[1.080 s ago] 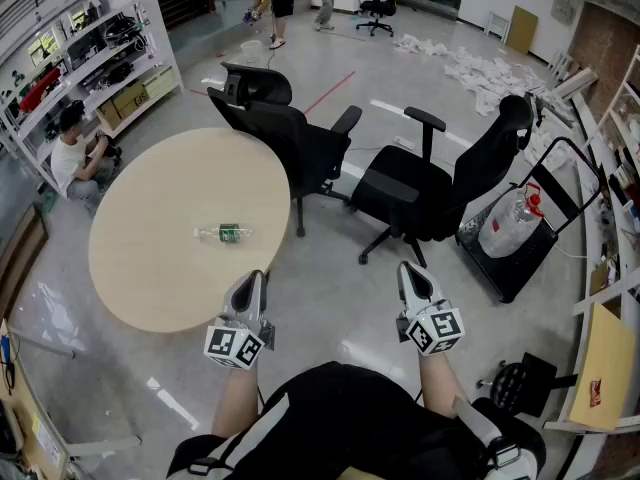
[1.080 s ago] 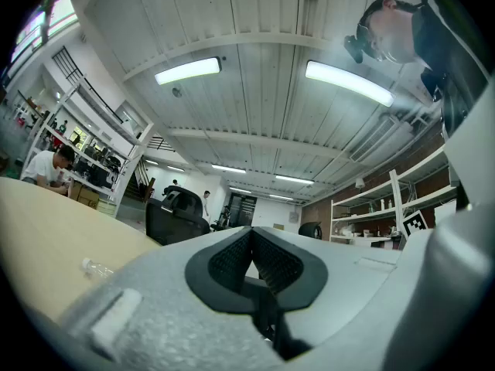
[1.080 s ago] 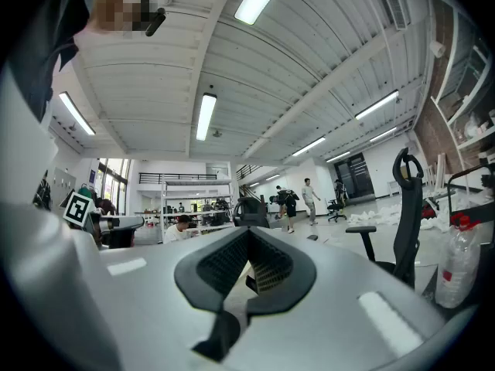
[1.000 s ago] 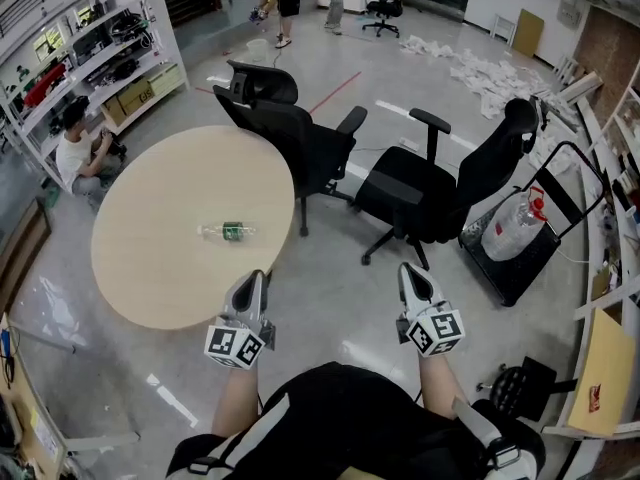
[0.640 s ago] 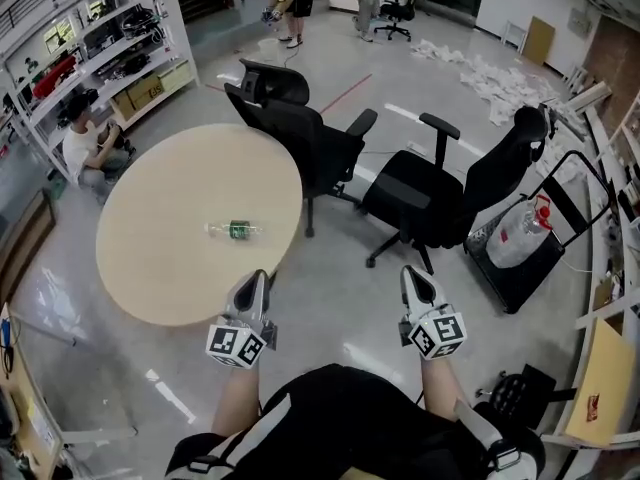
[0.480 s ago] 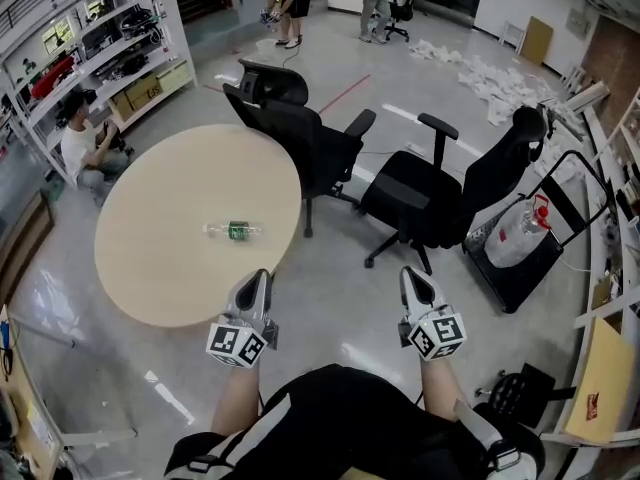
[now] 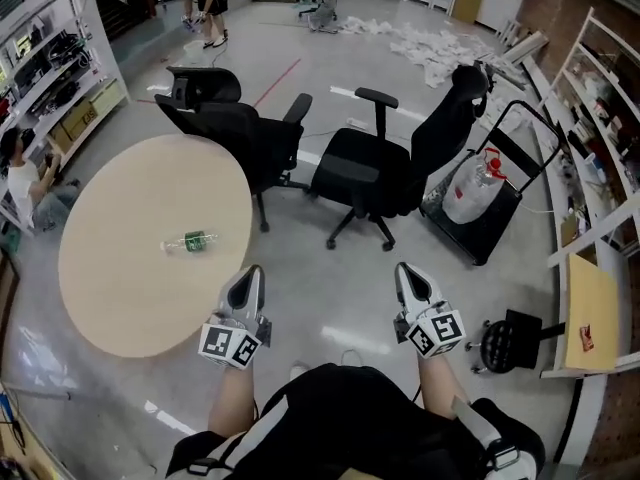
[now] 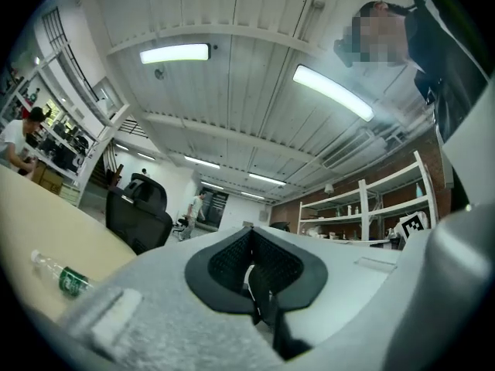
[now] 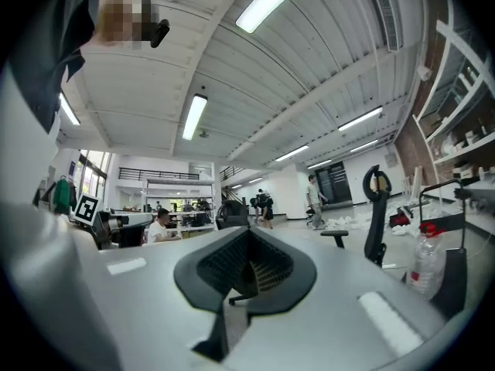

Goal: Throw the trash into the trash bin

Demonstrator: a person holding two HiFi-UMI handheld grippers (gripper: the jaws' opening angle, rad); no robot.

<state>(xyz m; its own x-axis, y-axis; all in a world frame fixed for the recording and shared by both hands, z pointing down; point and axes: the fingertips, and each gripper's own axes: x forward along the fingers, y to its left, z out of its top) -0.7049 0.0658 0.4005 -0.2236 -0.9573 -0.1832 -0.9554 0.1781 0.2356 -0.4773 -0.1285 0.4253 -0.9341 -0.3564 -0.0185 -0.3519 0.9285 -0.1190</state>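
Above the floor in the head view, the left gripper (image 7: 246, 280) and right gripper (image 7: 408, 278) point forward. The plastic bottle (image 7: 188, 241) lies on its side on the round table (image 7: 120, 298), ahead-left of the left jaws. Left gripper view: jaws pressed together on nothing, the bottle low to their left. Right gripper view: jaws closed, nothing between them.

The left gripper (image 7: 246, 288) sits lower centre-left of the head view and the right gripper (image 7: 411, 286) lower centre-right. Both point up-frame, side by side but apart, jaws pressed together and empty, with bare forearms (image 7: 234, 400) trailing behind.
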